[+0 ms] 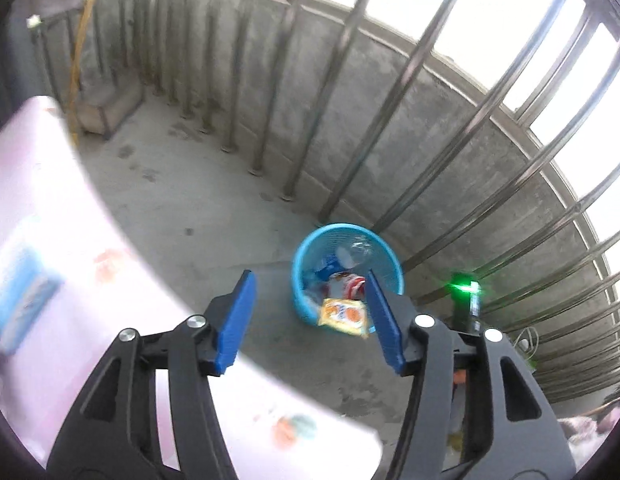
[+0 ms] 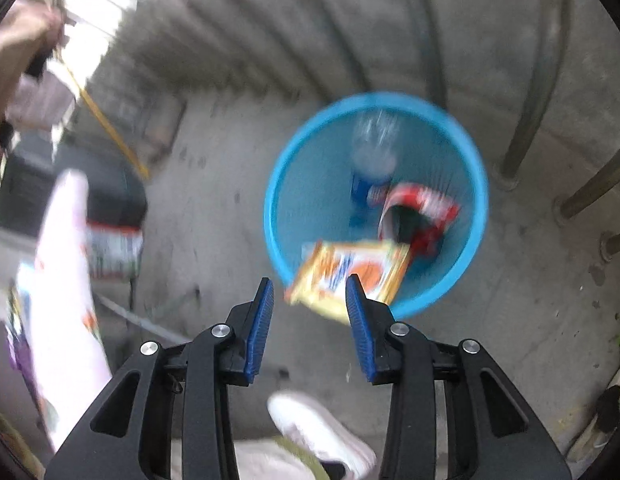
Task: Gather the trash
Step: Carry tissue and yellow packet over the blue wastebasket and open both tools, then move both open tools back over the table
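A blue plastic bin [image 1: 306, 260] stands on the concrete floor by the railing; it also shows in the right wrist view [image 2: 282, 184]. Inside lie a clear bottle [image 2: 374, 148] with a blue label and a red wrapper [image 2: 426, 204]. A yellow-orange snack packet [image 2: 350, 272] hangs blurred at the bin's near rim, just beyond my right gripper [image 2: 310, 292], which is open and empty. The packet also shows in the left wrist view [image 1: 343, 315]. My left gripper [image 1: 310, 300] is open and empty, above the table edge, short of the bin.
A table with a pink-white cloth [image 1: 50, 240] lies at the left, a blue packet [image 1: 24, 296] on it. Steel railing bars [image 1: 350, 80] and a low concrete wall stand behind the bin. A shoe [image 2: 318, 432] is below the right gripper.
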`<state>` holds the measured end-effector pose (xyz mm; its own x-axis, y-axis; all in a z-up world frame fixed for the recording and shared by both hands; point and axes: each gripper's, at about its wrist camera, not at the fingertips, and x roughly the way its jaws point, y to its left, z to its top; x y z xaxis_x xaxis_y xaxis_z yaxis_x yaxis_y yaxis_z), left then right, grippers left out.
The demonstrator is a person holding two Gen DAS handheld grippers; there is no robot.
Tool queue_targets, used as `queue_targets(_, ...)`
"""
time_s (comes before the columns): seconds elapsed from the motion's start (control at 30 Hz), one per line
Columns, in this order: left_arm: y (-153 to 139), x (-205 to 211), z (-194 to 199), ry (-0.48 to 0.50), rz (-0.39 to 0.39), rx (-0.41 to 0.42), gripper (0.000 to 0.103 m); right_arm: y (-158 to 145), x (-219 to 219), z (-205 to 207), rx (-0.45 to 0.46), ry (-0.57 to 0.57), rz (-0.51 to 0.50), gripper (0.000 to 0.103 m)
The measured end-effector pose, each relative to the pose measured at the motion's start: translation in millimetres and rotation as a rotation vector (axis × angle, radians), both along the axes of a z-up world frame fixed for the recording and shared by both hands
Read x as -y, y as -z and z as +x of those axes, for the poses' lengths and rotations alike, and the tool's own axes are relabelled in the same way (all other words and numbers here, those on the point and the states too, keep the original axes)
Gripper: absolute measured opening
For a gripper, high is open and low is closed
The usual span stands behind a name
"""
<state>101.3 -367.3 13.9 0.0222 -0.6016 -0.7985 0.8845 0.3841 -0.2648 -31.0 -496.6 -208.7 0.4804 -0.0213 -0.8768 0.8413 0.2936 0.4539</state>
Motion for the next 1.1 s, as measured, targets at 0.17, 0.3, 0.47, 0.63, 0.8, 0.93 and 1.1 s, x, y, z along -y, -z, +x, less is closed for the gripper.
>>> queue_targets(0.17, -20.2, -113.8, 17.4, -0.158, -0.021, 0.062, 0.061, 49.3, -8.4, 21.8, -0.155, -0.067, 0.089, 0.027)
queue_targets(0.3, -20.1, -195.6, 31.6, -0.323, -0.01, 0.067, 0.062, 76.2, -2.1, 38.6, -0.209, -0.081, 0.127, 0.025)
queue_targets(0.47, -15.5, -273.2, 42.3, -0.515, -0.011, 0.055, 0.062, 77.7, 17.5, 59.1, -0.184, -0.025, 0.091, 0.025)
queue_targets(0.63, -19.9, -306.6, 48.3, -0.596, -0.074, 0.051, 0.062, 55.2, 30.4, 55.9, -0.113, 0.05, 0.063, 0.025)
queue_targets(0.8, -17.4, -323.1, 45.5, -0.625, -0.103, 0.056, 0.062, 43.0, 23.8, 28.2, -0.21, 0.088, 0.013, 0.025)
queue_targets(0.93, -16.8, -331.8, 40.3, -0.625, -0.098, 0.066, 0.062, 71.2, 32.4, 15.2, -0.373, 0.11, 0.076, 0.025)
queue_targets(1.1, -19.2, -343.0, 38.5, -0.639, -0.097, 0.071, 0.062, 88.7, 50.0, 48.3, -0.394, 0.051, 0.068, 0.025)
